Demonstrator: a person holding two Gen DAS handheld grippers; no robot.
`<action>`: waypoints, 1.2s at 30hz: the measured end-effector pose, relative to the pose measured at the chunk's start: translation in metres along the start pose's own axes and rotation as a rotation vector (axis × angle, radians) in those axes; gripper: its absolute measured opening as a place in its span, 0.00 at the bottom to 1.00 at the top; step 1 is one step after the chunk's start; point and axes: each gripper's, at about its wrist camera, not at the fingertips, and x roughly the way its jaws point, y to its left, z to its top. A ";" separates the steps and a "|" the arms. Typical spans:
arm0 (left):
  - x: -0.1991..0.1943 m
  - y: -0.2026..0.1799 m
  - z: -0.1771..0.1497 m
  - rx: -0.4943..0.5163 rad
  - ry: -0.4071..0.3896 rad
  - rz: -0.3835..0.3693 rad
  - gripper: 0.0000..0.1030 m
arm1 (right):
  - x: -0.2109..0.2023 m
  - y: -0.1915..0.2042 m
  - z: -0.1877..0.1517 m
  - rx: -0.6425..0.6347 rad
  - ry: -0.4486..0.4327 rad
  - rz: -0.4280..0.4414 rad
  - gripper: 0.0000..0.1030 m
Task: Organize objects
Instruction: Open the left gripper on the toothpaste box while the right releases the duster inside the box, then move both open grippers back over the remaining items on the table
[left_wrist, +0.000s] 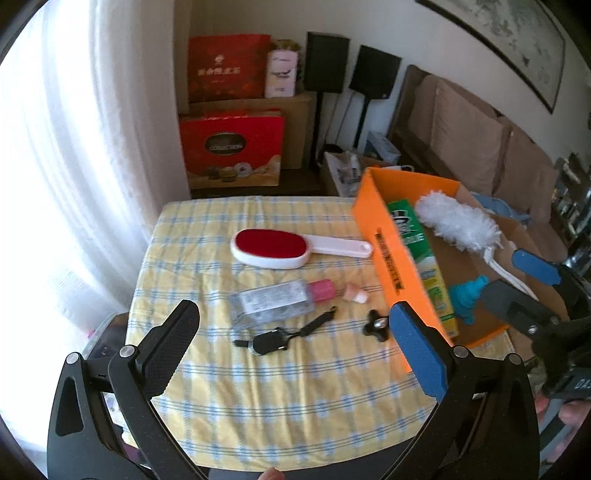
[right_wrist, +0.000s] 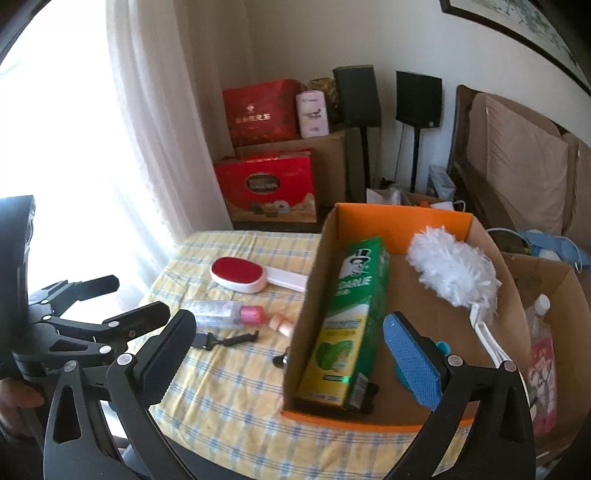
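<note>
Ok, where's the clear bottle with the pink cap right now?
The bottle lies on its side on the checked tablecloth, left of the orange box in both views. It sits between the red lint brush behind and the black strap in front.

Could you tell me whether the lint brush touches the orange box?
Cannot tell: the left wrist view shows the lint brush handle tip at the orange box wall, no clear gap.

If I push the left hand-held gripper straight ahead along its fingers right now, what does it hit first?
Probably the clear bottle with the pink cap, lying on the checked tablecloth between the open fingers of the left hand-held gripper. The black strap clip lies nearer; depth is unclear.
</note>
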 end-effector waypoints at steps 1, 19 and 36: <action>0.001 0.008 -0.001 -0.011 0.004 0.007 1.00 | 0.001 0.002 0.000 -0.002 0.001 0.004 1.00; 0.045 0.080 -0.040 -0.110 0.096 -0.003 1.00 | 0.042 0.044 -0.004 -0.034 0.044 0.075 1.00; 0.107 0.086 -0.051 -0.167 0.161 -0.034 0.73 | 0.060 0.044 -0.009 0.016 0.071 0.108 1.00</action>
